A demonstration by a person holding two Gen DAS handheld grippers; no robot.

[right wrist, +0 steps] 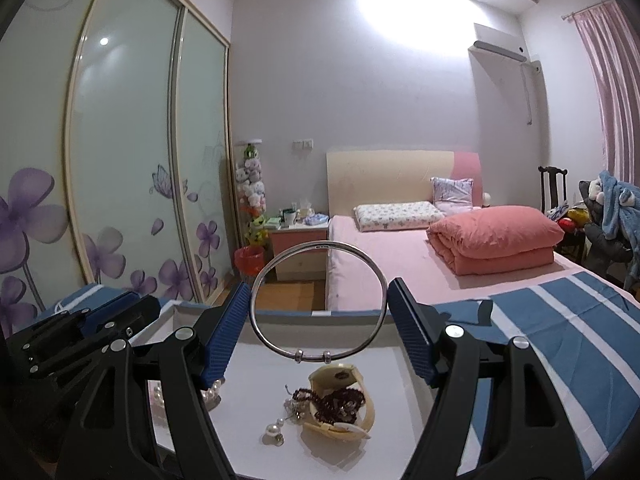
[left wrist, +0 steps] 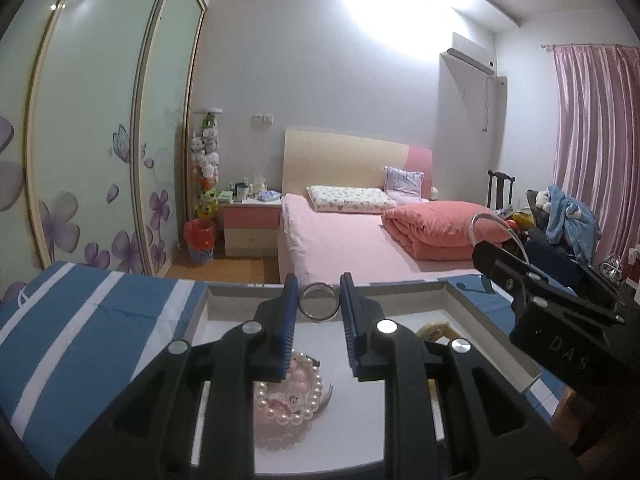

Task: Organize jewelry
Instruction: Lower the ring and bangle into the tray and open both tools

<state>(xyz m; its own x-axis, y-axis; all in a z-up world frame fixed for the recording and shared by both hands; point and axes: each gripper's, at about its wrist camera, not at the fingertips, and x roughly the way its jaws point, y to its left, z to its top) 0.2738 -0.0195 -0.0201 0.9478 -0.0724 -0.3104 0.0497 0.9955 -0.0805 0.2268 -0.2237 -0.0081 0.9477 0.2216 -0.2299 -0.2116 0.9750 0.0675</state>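
Observation:
My left gripper (left wrist: 319, 303) is shut on a small silver ring (left wrist: 320, 319), held upright between its blue pads above a white open box (left wrist: 460, 312). Under it in the box lies a pearl bracelet (left wrist: 294, 398) on pink pieces. My right gripper (right wrist: 318, 320) is shut on a large silver bangle (right wrist: 320, 244), also upright, its sides touching both pads. Below the bangle, on the box floor (right wrist: 400, 412), rest a cream bracelet holding dark red beads (right wrist: 336, 400) and pearl earrings (right wrist: 276, 430). Each gripper shows in the other's view, the right gripper (left wrist: 496, 258) and the left gripper (right wrist: 104, 316).
The box sits on a blue and white striped cloth (left wrist: 80, 328). Beyond it is a pink bed (left wrist: 340, 240) with a folded red quilt (left wrist: 436, 228). Sliding wardrobe doors (left wrist: 100, 140) stand at left, and a chair piled with clothes (left wrist: 560, 216) at right.

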